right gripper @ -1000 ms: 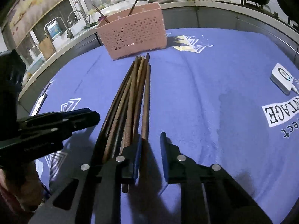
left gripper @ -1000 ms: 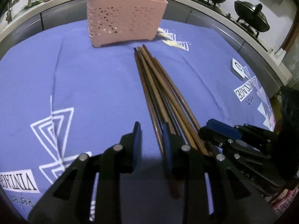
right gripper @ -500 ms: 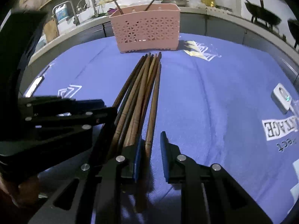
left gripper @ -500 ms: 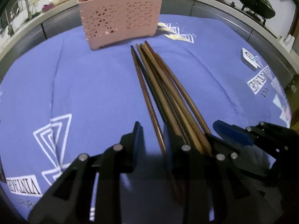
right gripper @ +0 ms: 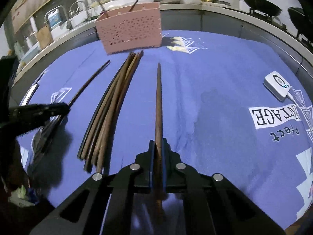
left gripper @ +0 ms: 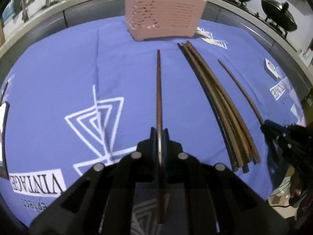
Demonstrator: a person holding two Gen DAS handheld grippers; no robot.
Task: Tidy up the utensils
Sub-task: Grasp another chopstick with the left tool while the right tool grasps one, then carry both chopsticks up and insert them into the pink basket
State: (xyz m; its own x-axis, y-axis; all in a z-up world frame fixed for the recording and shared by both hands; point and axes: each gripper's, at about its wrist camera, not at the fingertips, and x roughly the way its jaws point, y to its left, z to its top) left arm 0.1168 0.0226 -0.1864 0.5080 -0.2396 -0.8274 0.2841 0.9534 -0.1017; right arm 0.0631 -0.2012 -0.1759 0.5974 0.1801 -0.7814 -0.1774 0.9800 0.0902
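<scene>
My left gripper is closing its jaws on a single dark wooden chopstick, and the pads press on it. It points toward the pink perforated basket. My right gripper is closing the same way on another chopstick, pads pressing. A bundle of several chopsticks lies on the blue cloth between the two grippers, also visible as the bundle in the right wrist view. The pink basket stands at the far edge with two utensils sticking out of it.
A blue printed cloth covers the table. A small white device with a cable lies at the right. Black woks stand on the counter behind, and a sink with taps is at the back left.
Both grippers have shut, each on one chopstick, and drawn it sideways out of the bundle. The left one went left, the right one right.
</scene>
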